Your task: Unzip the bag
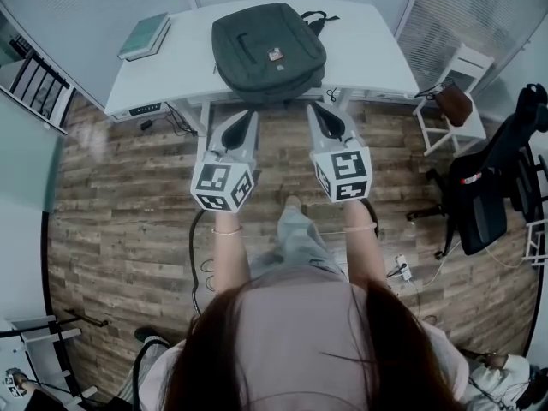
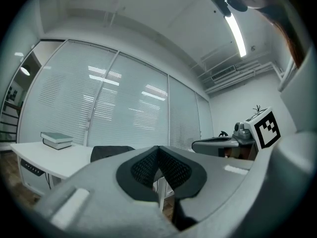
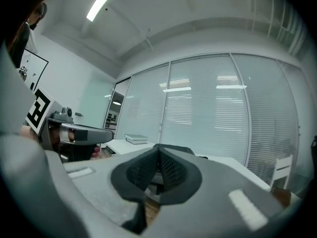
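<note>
Two grey handheld tools: left gripper [image 1: 247, 116], right gripper [image 1: 319, 110], jaws closed on nothing, held side by side short of white desk [image 1: 368, 54]. Likely aimed at dark grey fabric backpack [image 1: 268, 50], flat by front edge; zip state unclear.

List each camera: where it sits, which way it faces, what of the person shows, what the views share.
Head view: on the head, looking steeply down at the backpack on the table; hair, forearms, left gripper and right gripper show.
Left gripper view: on the left gripper, facing table and blinds; own shut jaws, right gripper alongside.
Right gripper view: same heading; own shut jaws, left gripper alongside.
Shared: backpack, table, books.
</note>
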Tool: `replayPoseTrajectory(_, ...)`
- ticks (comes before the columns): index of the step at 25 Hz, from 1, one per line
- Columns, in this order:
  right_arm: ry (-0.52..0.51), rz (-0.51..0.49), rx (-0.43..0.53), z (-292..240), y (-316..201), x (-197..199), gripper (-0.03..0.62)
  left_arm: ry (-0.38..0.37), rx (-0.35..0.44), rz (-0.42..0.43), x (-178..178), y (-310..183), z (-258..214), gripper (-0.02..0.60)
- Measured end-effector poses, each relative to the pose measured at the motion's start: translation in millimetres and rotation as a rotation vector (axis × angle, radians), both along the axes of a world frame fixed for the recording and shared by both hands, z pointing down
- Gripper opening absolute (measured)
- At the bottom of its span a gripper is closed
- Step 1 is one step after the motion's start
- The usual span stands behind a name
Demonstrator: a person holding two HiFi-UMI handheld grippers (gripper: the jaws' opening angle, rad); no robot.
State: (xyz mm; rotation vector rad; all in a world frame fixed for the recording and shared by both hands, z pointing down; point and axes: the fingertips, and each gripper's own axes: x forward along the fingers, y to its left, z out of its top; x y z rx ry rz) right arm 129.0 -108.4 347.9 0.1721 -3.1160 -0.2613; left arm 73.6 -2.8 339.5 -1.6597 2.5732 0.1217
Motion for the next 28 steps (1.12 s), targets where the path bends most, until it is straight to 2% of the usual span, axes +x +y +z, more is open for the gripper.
replayPoseTrajectory(15,0.015,-0.008,0.011,2,-8,3,0.003,-0.028,0.002,0.017,12,-16,-8,0.011)
replayPoseTrajectory(19,0.019,-0.038,0.019,-1,-16,-2,0.003,-0.035,-0.005,0.009,8,-29,-13,0.011)
replayPoseTrajectory(24,0.044,-0.105,0.035,-5,-27,-4,0.003,-0.014,0.024,-0.033,7,-47,-20,0.011)
replayPoseTrajectory(28,0.061,-0.156,0.045,-5,-36,-1,0.003,-0.008,0.017,-0.07,12,-62,-19,0.011)
